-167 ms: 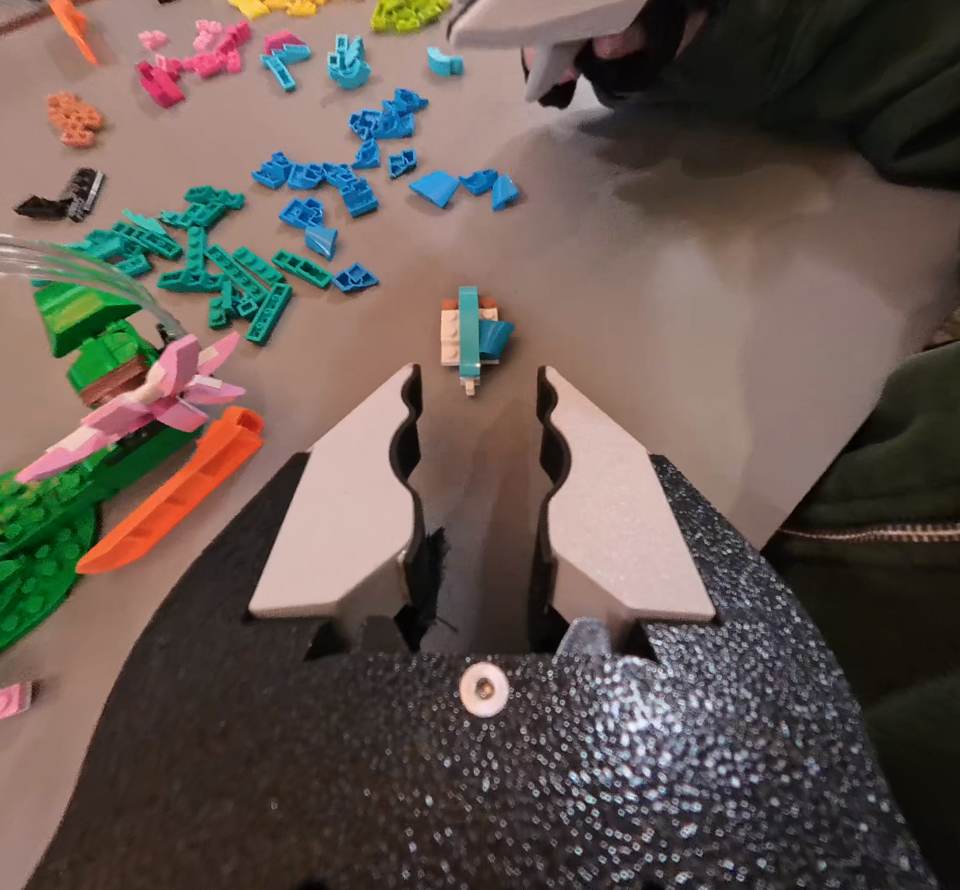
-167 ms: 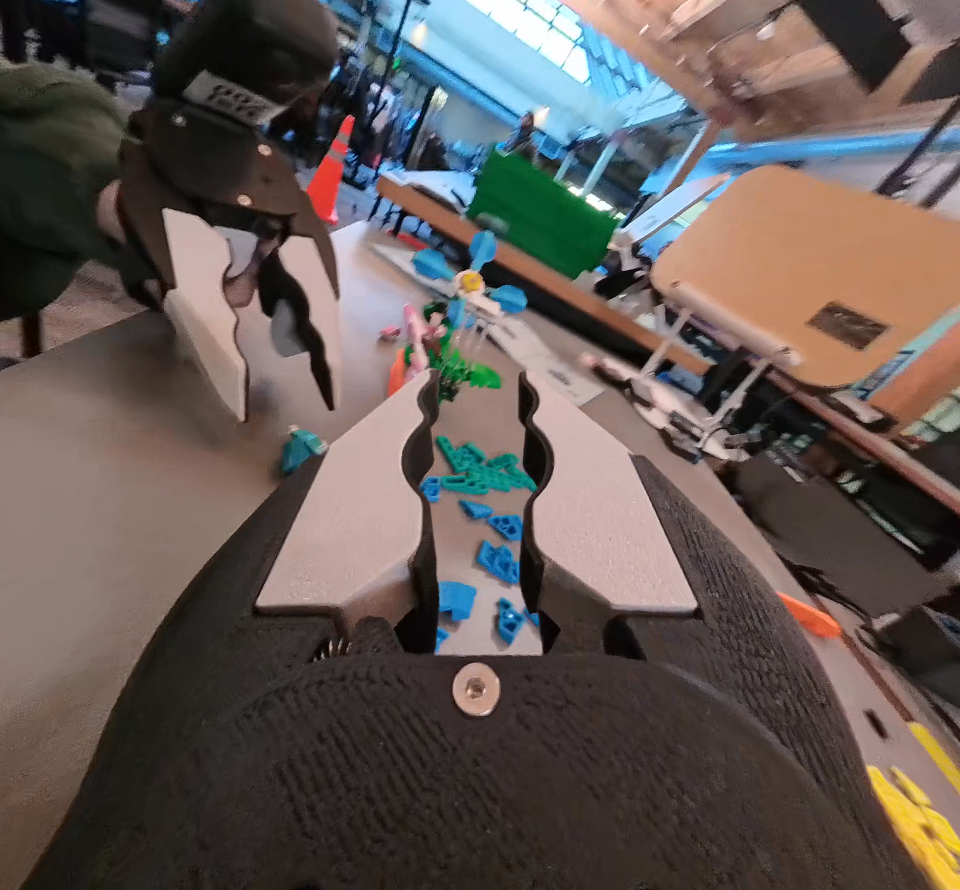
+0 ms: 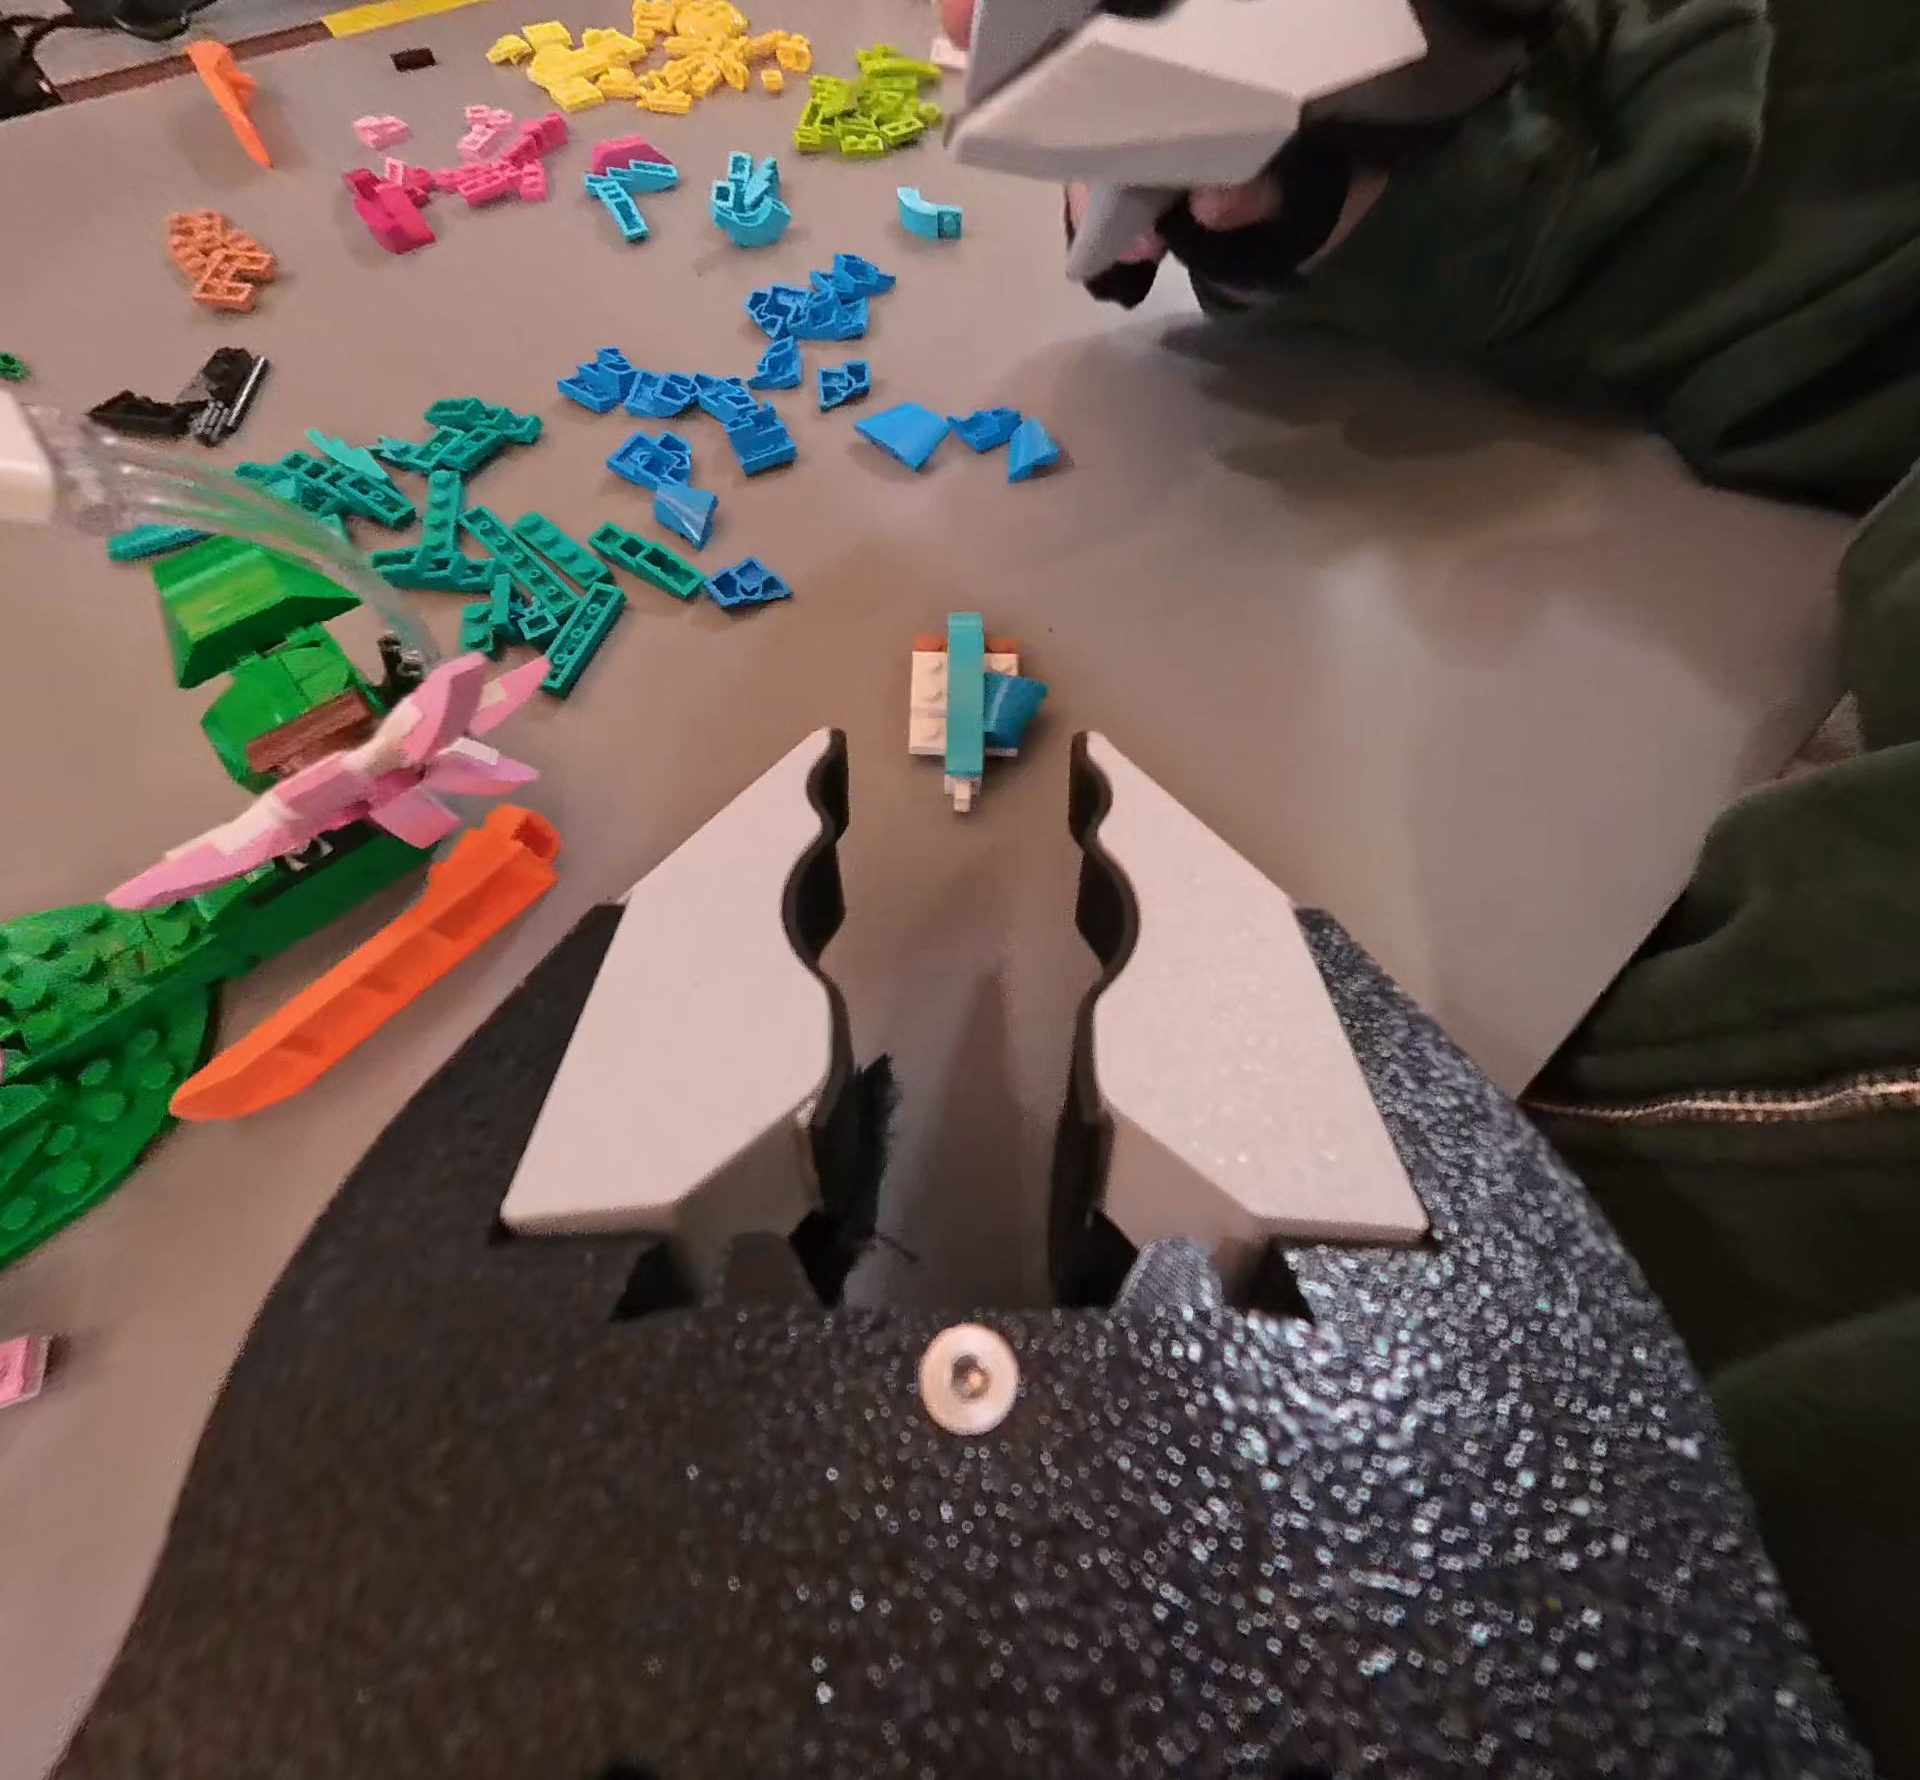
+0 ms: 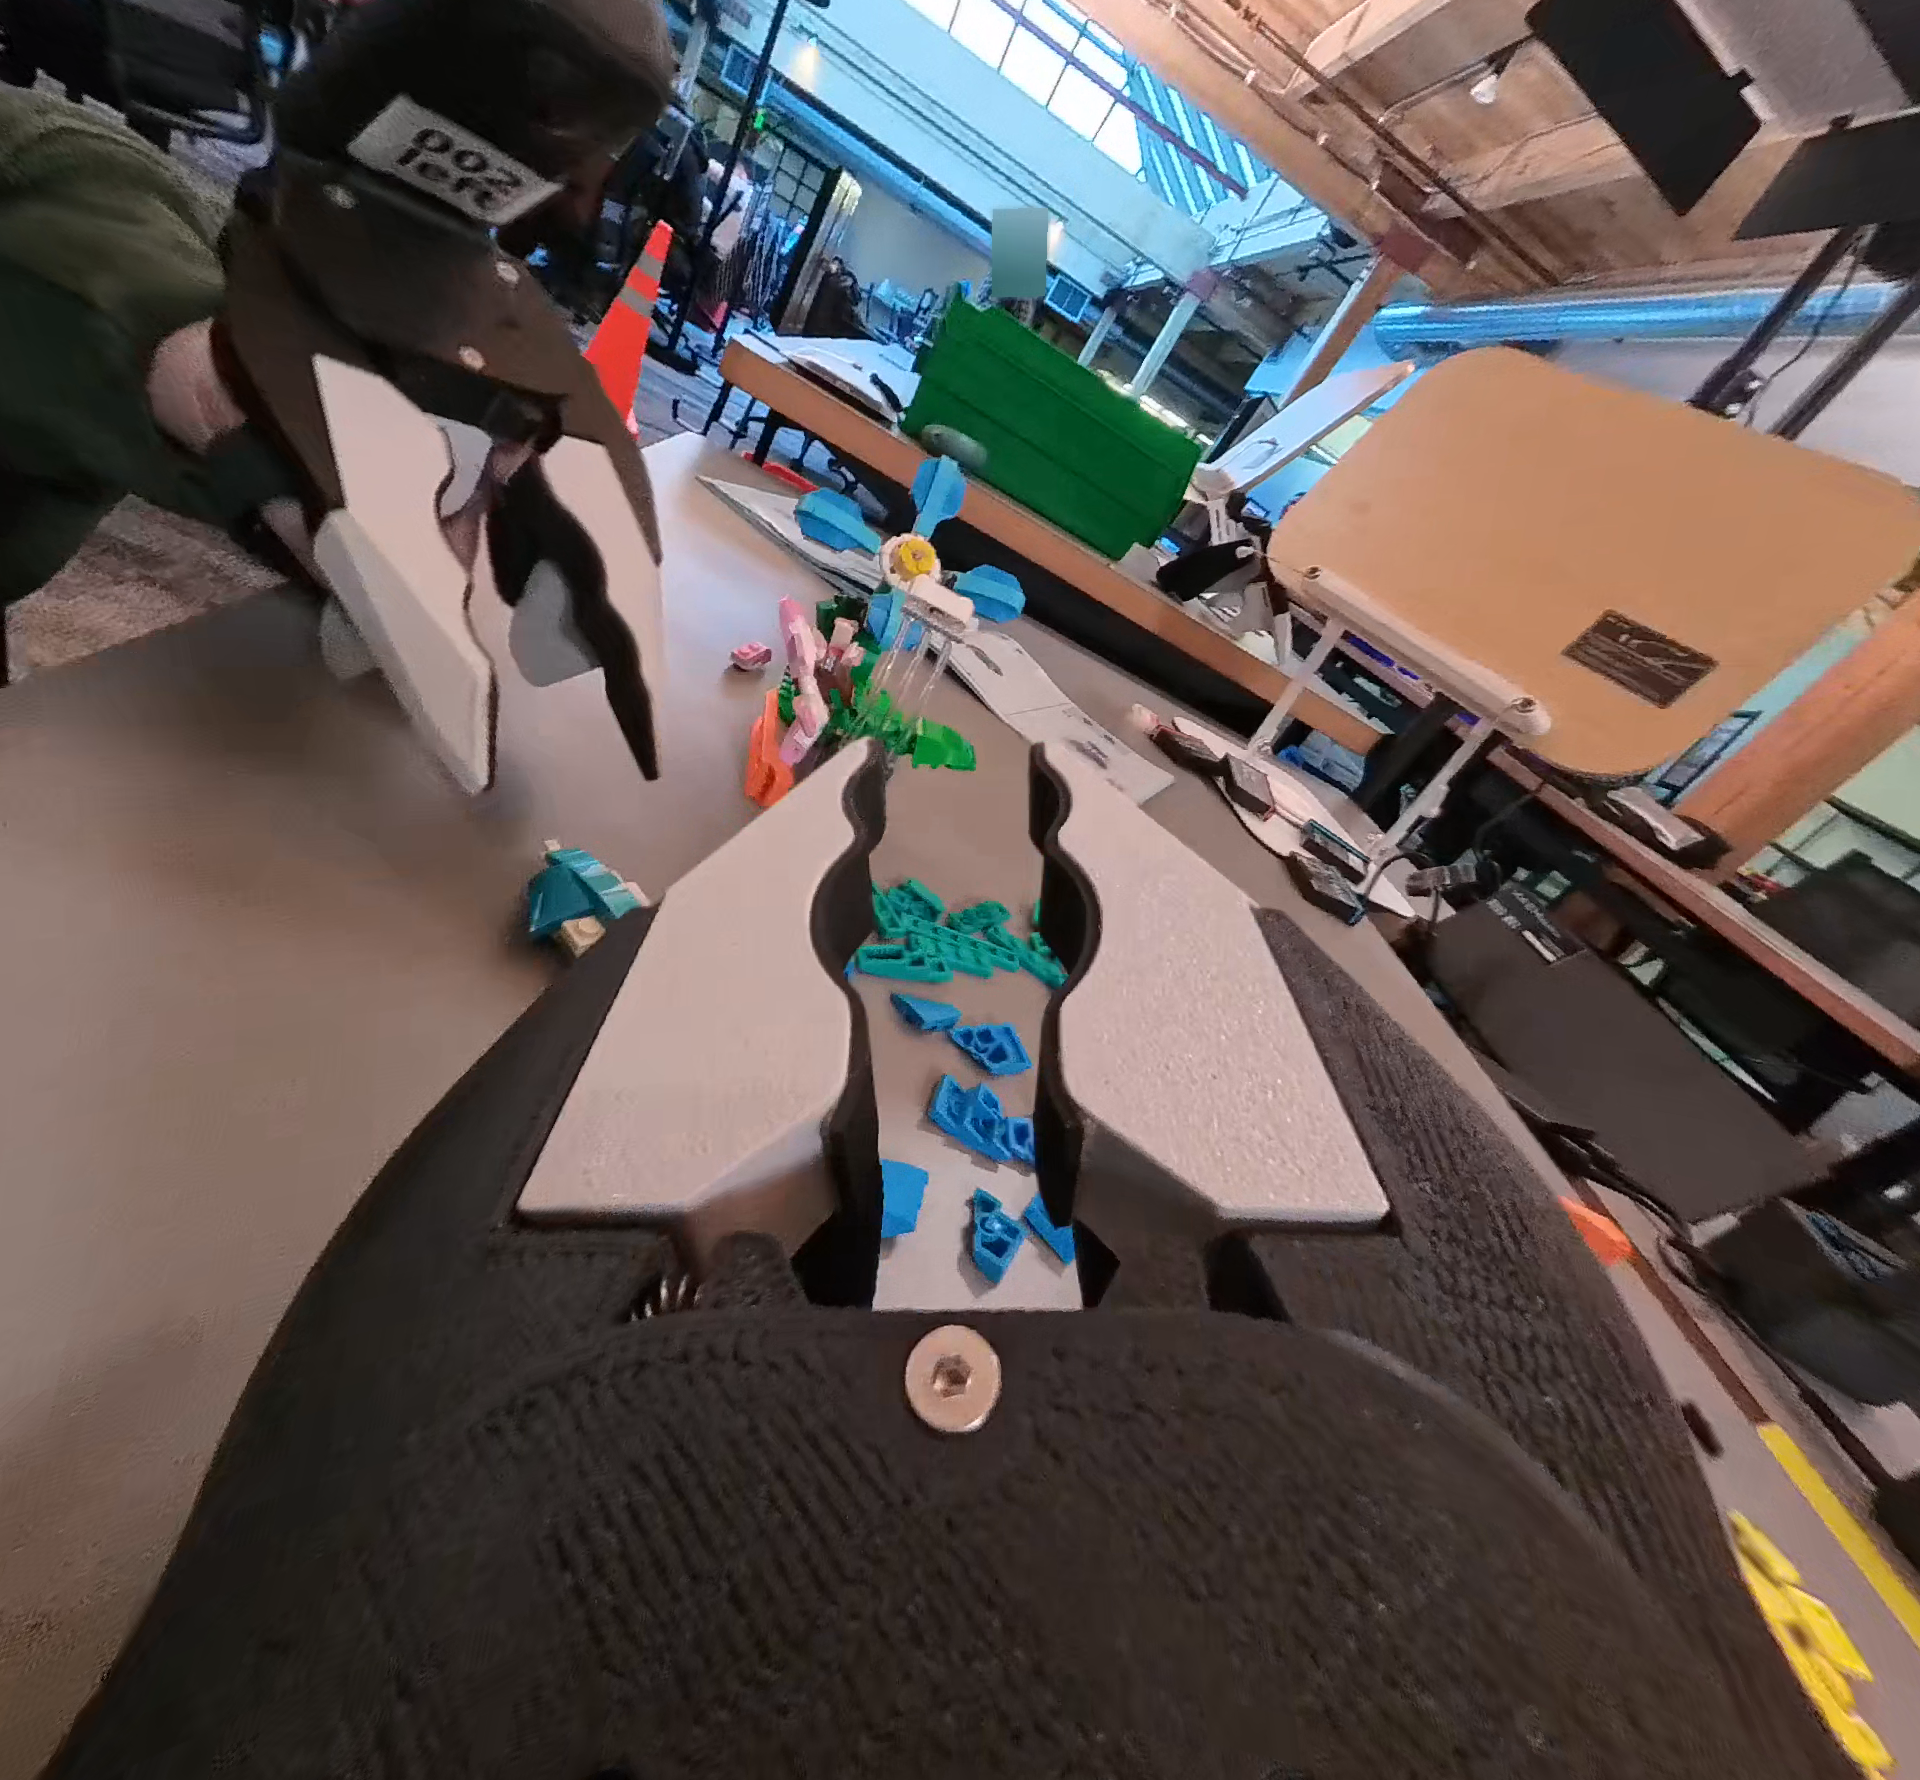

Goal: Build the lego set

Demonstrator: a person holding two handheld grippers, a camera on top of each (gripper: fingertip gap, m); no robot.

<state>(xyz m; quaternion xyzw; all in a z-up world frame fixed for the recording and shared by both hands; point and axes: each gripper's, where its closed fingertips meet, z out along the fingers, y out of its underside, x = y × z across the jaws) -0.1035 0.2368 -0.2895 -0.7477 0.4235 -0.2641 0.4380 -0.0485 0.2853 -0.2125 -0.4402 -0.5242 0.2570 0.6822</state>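
Observation:
A small white, teal and blue lego assembly (image 3: 968, 704) lies on the grey table just ahead of my left gripper (image 3: 956, 759), which is open and empty above the table. It also shows in the right wrist view (image 4: 575, 894), below the left gripper (image 4: 566, 774). My right gripper (image 4: 954, 762) is open and empty, held above loose blue bricks (image 4: 982, 1117) and teal bricks (image 4: 951, 935). In the left wrist view the right gripper (image 3: 1049, 203) hangs at the top right. A green lego base with pink flower (image 3: 343, 774) stands at the left.
Sorted brick piles lie across the table: teal (image 3: 488, 525), blue (image 3: 748, 400), yellow (image 3: 665, 52), lime (image 3: 868, 104), pink (image 3: 457, 182), orange (image 3: 218, 260). An orange brick separator (image 3: 374, 972) lies by the green base. A green sleeve (image 3: 1714, 1003) borders the table's right edge. Left tips to right tips: about 11 cm. To reach the orange brick separator (image 3: 374, 972) in a straight line is about 9 cm for my left fingers, about 15 cm for my right.
The right gripper has shifted slightly lower in the left wrist view. The left gripper has barely moved and the small assembly lies where it was.

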